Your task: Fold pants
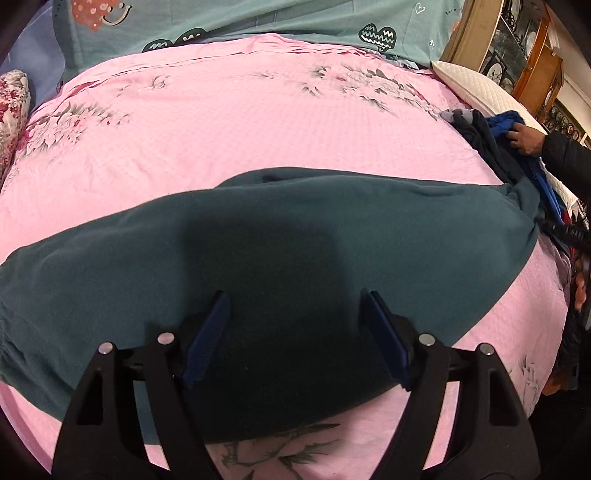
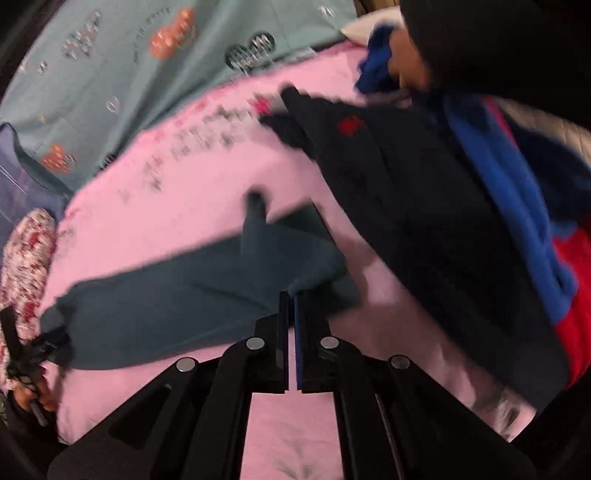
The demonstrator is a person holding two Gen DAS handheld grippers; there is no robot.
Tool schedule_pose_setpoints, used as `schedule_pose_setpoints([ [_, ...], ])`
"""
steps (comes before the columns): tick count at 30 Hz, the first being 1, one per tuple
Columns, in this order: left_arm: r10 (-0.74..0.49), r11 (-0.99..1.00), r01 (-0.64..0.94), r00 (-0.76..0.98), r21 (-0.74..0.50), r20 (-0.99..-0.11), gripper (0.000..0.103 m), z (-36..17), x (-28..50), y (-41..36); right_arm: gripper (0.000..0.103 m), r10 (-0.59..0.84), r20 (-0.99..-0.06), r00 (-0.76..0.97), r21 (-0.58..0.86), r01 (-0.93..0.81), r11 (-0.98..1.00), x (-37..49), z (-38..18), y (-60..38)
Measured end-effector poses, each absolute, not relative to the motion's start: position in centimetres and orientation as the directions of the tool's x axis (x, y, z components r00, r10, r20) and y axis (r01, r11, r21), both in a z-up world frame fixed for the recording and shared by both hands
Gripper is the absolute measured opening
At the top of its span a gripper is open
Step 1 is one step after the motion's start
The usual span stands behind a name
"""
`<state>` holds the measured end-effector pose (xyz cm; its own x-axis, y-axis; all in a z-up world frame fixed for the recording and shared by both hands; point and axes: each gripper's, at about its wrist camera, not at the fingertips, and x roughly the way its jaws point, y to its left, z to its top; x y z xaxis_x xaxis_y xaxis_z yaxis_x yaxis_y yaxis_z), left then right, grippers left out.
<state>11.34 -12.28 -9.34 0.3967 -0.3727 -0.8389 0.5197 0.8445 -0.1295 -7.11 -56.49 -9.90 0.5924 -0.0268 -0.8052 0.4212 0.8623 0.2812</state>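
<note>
Across the near edge of a pink floral bedspread (image 1: pixel 258 129) lay dark teal pants (image 1: pixel 332 229), spread for folding. Left gripper (image 1: pixel 295 336) hovered wide open, empty; right gripper (image 2: pixel 290 295) was pinched shut at the pants' end.

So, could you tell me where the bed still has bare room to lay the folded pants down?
The pink sheet is free between the pants and the teal blanket. The right edge is crowded: a clothes pile and a hand.
</note>
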Motion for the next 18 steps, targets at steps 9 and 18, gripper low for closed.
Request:
schedule_pose_setpoints([
  [9, -0.332, 0.871, 0.486, 0.469, -0.074, -0.818, 0.078, -6.7, 11.0, -11.7, 0.05, -0.205, -0.786, 0.583, 0.011, 0.344, 0.939, -1.7, -5.4, -57.0],
  [18, -0.186, 0.946, 0.325, 0.543, 0.0, -0.819, 0.078, -7.1, 17.8, -10.1, 0.004, -0.122, -0.867, 0.483, 0.013, 0.267, 0.964, 2.4, -9.0, -57.8],
])
